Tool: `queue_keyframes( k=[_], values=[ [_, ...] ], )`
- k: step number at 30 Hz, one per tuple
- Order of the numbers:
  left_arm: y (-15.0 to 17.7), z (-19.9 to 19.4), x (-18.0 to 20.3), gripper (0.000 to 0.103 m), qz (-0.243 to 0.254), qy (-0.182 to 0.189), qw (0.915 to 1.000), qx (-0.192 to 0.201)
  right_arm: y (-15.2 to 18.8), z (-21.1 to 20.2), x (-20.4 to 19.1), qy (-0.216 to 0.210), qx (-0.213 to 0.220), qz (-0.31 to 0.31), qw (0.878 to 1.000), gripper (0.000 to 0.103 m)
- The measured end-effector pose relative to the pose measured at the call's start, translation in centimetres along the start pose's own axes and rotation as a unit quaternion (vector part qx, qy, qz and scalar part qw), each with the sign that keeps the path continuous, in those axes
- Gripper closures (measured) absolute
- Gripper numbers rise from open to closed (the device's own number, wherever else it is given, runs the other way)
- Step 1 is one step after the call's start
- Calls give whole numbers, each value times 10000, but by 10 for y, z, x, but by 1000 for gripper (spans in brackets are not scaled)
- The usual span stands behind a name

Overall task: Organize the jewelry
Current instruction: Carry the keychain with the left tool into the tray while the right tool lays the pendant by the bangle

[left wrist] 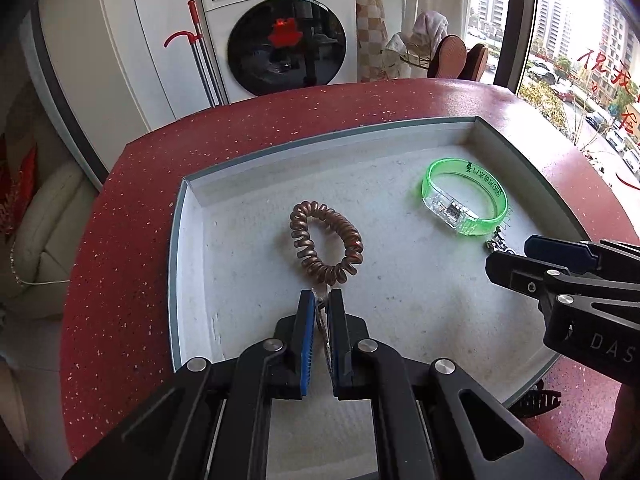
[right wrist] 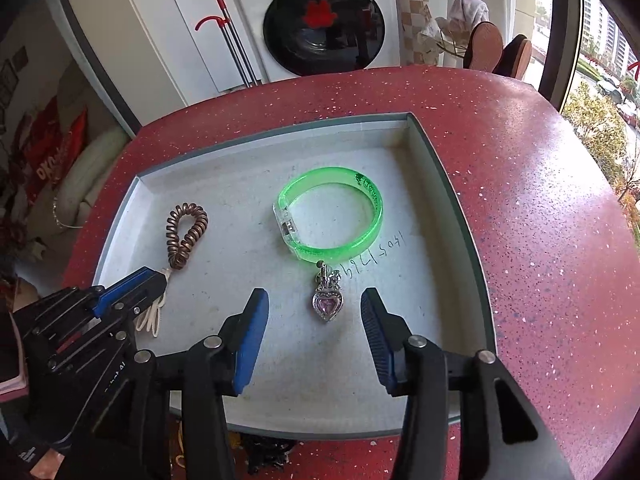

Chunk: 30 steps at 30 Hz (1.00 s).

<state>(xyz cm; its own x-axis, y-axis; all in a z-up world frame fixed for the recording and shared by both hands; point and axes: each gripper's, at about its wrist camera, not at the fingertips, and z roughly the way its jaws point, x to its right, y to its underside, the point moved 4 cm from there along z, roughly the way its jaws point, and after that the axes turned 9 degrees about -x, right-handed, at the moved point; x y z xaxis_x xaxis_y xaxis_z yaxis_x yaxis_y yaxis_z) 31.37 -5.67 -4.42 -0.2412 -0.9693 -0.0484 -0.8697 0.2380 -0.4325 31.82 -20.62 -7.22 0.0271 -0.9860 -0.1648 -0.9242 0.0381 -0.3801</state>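
A shallow white tray [right wrist: 280, 130] lies on the red speckled table. In it are a brown coil bracelet [left wrist: 326, 236], a green translucent bangle [right wrist: 332, 216] and a silver heart pendant [right wrist: 328, 305] with a pink stone, just below the bangle. My left gripper [left wrist: 322, 300] is shut on a thin cream cord [right wrist: 150, 320] tied to the near end of the coil. My right gripper [right wrist: 315, 294] stands open over the tray. The pendant lies between its blue pads, apart from both.
A black claw clip [left wrist: 536, 400] lies on the table by the tray's near edge. The red table [right wrist: 520, 200] ends in a curved edge beyond the tray. Behind it stand a washing machine [left wrist: 280, 32] and a window on the right.
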Motion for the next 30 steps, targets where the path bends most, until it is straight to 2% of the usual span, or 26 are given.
queue_keyframes(
  k=[2,16,30],
  values=[
    [1,-2,0,79,-11,-5,10000,37,1,-7,0,-49,67,24,10000,44],
    [-1,-14,5,79,-12,84,9999,122,16,-39,2,-158,283,117,9994,44],
    [8,-25,-2,79,-131,137,9997,177,31,-51,3,-47,326,117,9994,40]
  ],
)
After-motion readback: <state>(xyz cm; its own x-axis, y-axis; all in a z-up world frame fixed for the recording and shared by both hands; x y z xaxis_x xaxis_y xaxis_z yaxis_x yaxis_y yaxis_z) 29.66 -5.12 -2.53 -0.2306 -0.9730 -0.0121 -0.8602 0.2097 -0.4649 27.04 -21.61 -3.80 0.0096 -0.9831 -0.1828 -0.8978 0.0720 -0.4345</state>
